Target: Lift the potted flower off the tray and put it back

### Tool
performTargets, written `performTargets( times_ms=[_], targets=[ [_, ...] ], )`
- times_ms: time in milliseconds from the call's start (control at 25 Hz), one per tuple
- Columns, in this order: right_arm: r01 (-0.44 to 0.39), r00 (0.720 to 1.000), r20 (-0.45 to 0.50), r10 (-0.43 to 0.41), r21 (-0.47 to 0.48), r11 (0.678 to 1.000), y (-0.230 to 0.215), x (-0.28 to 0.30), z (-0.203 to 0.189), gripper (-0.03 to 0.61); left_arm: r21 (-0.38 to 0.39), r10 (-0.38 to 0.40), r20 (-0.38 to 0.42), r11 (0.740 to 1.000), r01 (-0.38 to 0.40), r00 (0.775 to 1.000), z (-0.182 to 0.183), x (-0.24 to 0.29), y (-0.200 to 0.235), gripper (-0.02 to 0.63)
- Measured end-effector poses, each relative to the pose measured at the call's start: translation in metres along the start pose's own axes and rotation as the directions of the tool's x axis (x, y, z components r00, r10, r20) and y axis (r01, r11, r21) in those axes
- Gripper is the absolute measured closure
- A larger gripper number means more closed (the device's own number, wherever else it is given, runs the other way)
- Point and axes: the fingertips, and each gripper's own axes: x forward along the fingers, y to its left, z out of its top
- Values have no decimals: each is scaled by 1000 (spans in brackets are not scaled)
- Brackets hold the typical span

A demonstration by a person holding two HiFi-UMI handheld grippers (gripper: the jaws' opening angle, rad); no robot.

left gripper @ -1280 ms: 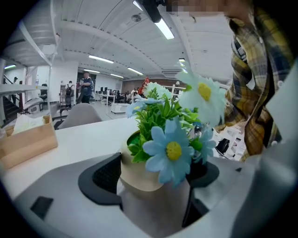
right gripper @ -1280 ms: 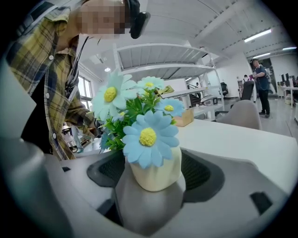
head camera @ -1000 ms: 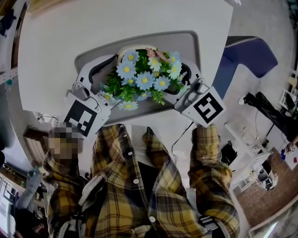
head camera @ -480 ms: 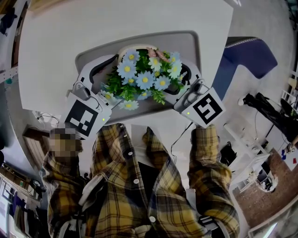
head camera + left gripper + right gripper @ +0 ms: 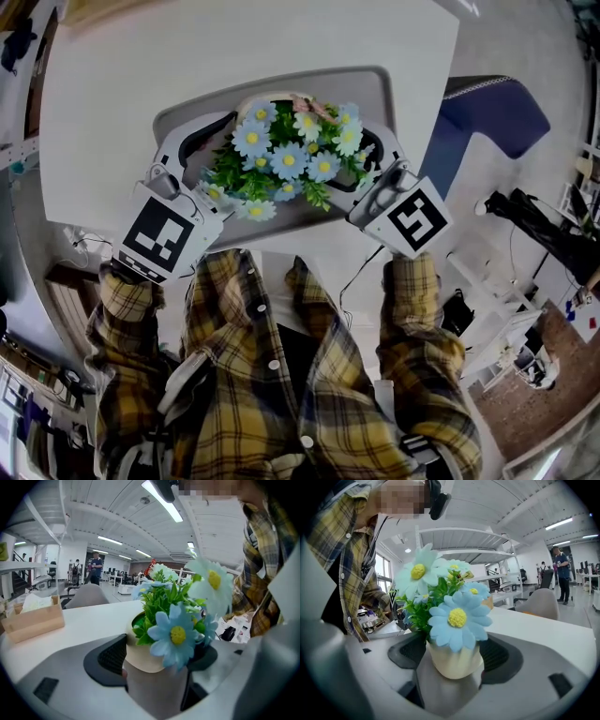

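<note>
In the head view, the potted flower [image 5: 286,159] stood over the grey tray [image 5: 375,89] on the white bench [image 5: 141,75], with my left tool [image 5: 211,155] and right tool [image 5: 370,164] flanking it. In the left gripper view, my jaws pinched its pot, and a wooden box [image 5: 33,620] sat well behind. The right gripper view showed the same pinch. I judged the lift was in hand. The next move called for raising both sides evenly, and nothing stood in the way.

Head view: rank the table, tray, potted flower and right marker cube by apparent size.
1. table
2. tray
3. potted flower
4. right marker cube, though it sits nearer the camera, so its true rank is unsure.
</note>
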Motion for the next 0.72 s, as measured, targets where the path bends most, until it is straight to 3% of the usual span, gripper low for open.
performTargets(
  times_ms=[720],
  targets=[
    [1,1000,28,1,-57,998,-2,-7,18,225,-44,23,50,999,-20,998,16,-3,0,256]
  ],
)
